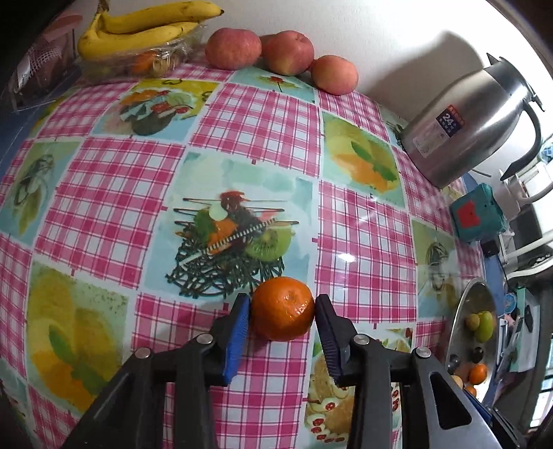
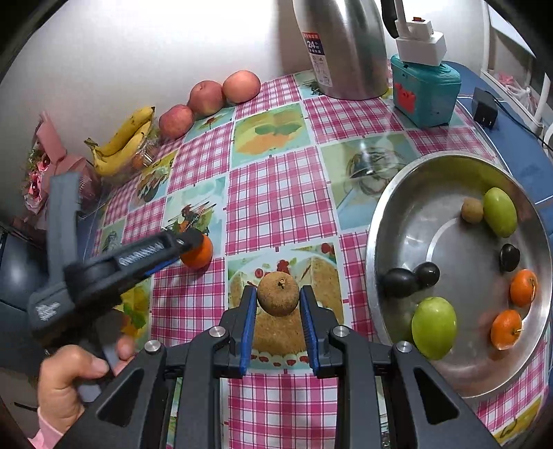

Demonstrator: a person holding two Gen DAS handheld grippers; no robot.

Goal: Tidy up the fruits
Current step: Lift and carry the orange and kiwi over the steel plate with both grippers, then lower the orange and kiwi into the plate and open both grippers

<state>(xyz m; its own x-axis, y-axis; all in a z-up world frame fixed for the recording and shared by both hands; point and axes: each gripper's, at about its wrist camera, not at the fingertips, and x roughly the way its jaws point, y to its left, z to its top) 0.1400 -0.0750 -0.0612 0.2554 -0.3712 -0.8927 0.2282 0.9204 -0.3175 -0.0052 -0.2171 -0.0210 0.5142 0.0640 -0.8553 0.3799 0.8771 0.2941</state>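
My right gripper is closed on a brown fruit at lower centre, stem end up, no clear long axis. My left gripper brackets a tangerine on the tablecloth; its jaws stand partly open, pads possibly just touching. Step in hand: collecting loose fruit. Next move calls for carrying the brown fruit right, over the metal bowl.

Pink-white plaid worktop with fruit-print squares; orange mandarin; brown round fruit; yellow bananas; silver bowl; blue-padded black tongs.
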